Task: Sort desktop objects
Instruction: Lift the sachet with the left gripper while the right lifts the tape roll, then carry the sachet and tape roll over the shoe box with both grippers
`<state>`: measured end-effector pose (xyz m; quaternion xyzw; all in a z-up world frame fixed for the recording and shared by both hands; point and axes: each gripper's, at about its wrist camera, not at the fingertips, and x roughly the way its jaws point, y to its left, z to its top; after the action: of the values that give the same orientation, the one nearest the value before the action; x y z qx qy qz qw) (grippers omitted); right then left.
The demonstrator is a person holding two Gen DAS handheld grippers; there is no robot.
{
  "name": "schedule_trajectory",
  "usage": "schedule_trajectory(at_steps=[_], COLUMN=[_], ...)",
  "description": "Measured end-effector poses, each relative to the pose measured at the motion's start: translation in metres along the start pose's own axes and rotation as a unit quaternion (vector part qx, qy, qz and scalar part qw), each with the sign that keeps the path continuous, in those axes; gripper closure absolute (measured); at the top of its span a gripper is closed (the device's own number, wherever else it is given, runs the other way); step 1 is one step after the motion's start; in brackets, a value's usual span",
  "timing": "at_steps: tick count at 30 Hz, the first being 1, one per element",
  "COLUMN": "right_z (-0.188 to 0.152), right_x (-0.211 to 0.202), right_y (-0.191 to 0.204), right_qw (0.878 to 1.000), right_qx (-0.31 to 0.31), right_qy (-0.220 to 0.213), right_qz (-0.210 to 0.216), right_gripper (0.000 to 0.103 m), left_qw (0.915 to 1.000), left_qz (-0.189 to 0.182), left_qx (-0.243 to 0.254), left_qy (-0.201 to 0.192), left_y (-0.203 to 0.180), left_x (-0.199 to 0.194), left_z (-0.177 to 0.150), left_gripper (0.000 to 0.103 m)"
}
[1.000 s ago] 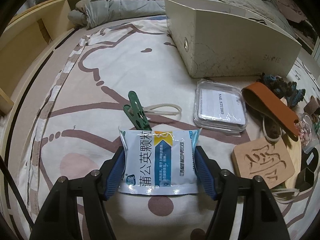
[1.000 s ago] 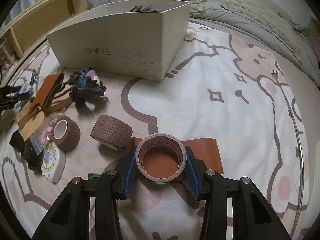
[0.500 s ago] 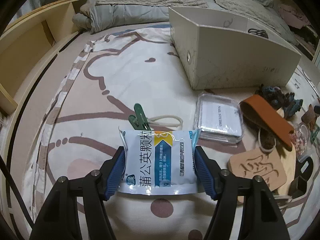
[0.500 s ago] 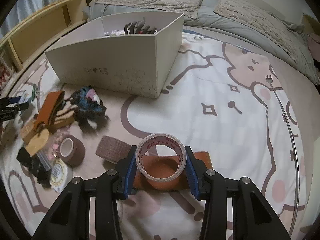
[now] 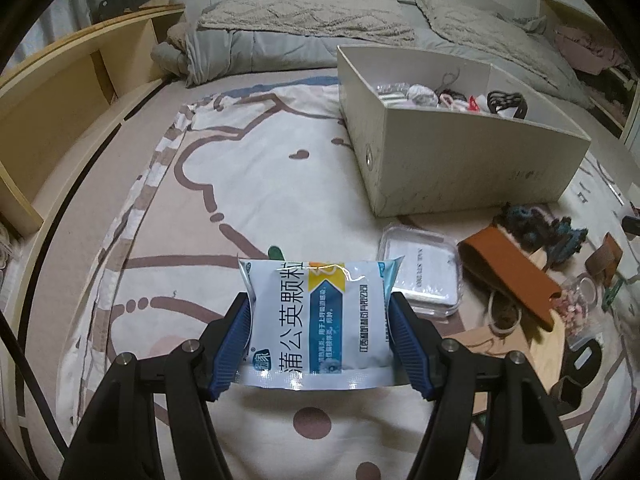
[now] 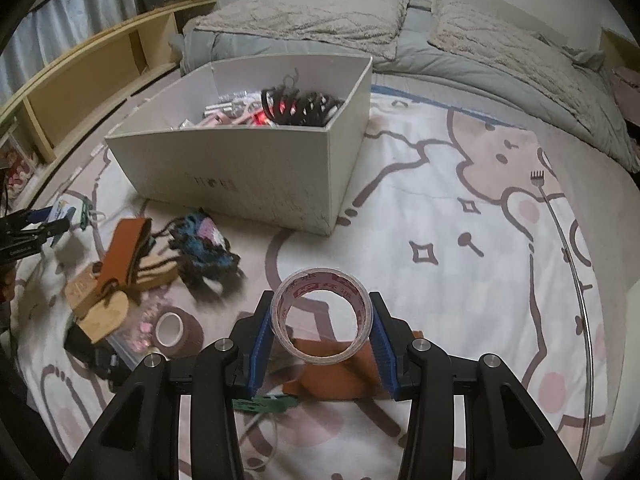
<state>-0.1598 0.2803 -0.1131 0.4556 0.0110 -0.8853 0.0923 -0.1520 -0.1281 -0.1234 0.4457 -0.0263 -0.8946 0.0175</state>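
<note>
1. The medicine packet (image 5: 318,316) is shiny, smooth plastic foil.
2. The tape roll (image 6: 322,316) is clear, glossy plastic.
3. The white box (image 6: 240,176) looks like matt cardboard.
4. The blanket (image 6: 460,208) is soft printed cloth.
5. The gripper pads (image 6: 262,340) are ridged blue plastic or rubber.
6. The shelf (image 5: 60,120) is smooth pale wood.

Both grippers have black arms with silver screws and ribbed blue jaws.

Dim, soft indoor light; fisheye-warped edges
</note>
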Motion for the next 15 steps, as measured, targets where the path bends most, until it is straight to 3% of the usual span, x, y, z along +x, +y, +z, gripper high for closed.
schedule_trajectory(at_steps=[15], right_z=[0.025], right_x=[-0.032], right_y=[0.024], right_qw=[0.998], right_qx=[-0.02], right_qy=[-0.048], right_qz=[0.017], right_gripper=[0.058], left_qw=[0.9991], left_qz=[-0.011], left_qx=[0.002], left_qy=[-0.041], left_y=[-0.02], left_x=[-0.036], left_z=[0.025], left_gripper=[0.035])
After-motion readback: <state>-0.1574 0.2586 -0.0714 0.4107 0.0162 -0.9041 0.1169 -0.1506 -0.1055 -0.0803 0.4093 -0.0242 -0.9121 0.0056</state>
